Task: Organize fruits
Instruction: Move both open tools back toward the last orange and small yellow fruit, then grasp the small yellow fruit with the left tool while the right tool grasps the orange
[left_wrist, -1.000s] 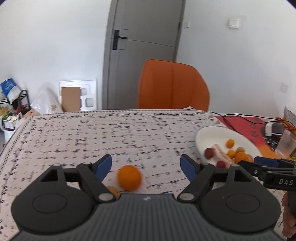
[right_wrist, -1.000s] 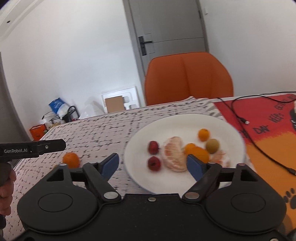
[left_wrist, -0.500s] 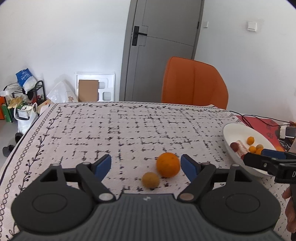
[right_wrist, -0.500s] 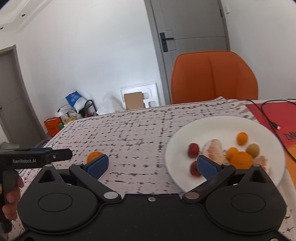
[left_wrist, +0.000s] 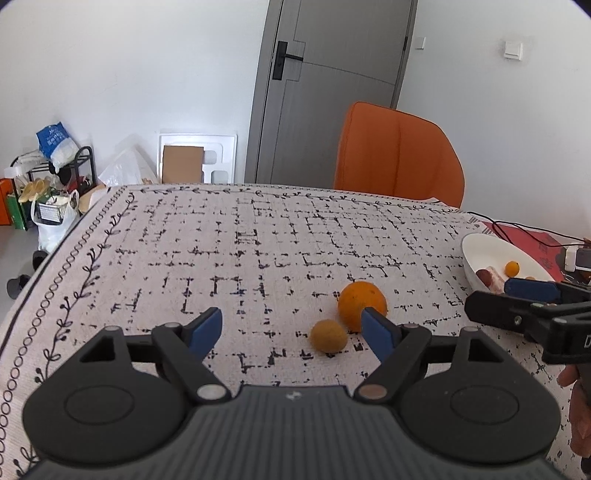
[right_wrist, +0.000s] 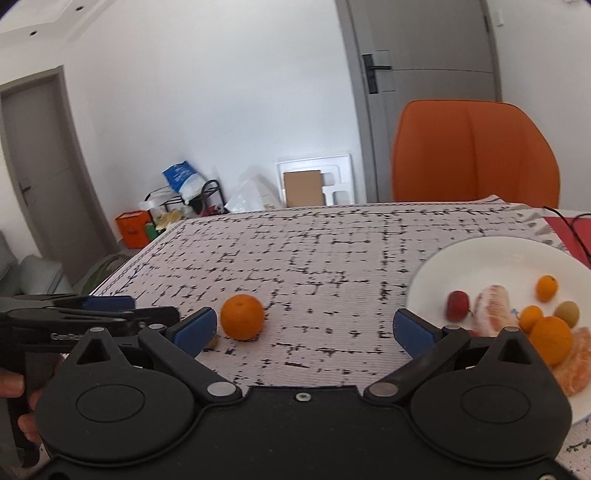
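An orange (left_wrist: 361, 305) lies on the patterned tablecloth with a small tan round fruit (left_wrist: 328, 335) just in front of it. My left gripper (left_wrist: 291, 332) is open and empty; both fruits sit close to its right finger. The orange shows in the right wrist view (right_wrist: 242, 316), near the left finger of my open, empty right gripper (right_wrist: 304, 330). A white plate (right_wrist: 491, 258) at the right holds several fruits: a red one (right_wrist: 458, 305), peeled citrus segments (right_wrist: 493, 310), small oranges (right_wrist: 547, 288). The plate also shows in the left wrist view (left_wrist: 480, 251).
An orange chair (left_wrist: 399, 151) stands behind the table's far edge. A red mat (left_wrist: 524, 236) with black cables lies beyond the plate. Bags and a rack (left_wrist: 51, 177) stand on the floor off the table's left side. A grey door (left_wrist: 332, 85) is behind.
Both grippers have swung left. In the left view the orange and small fruit shifted from left to right between the fingers. In the right view the plate slid right and the orange came between the fingers.
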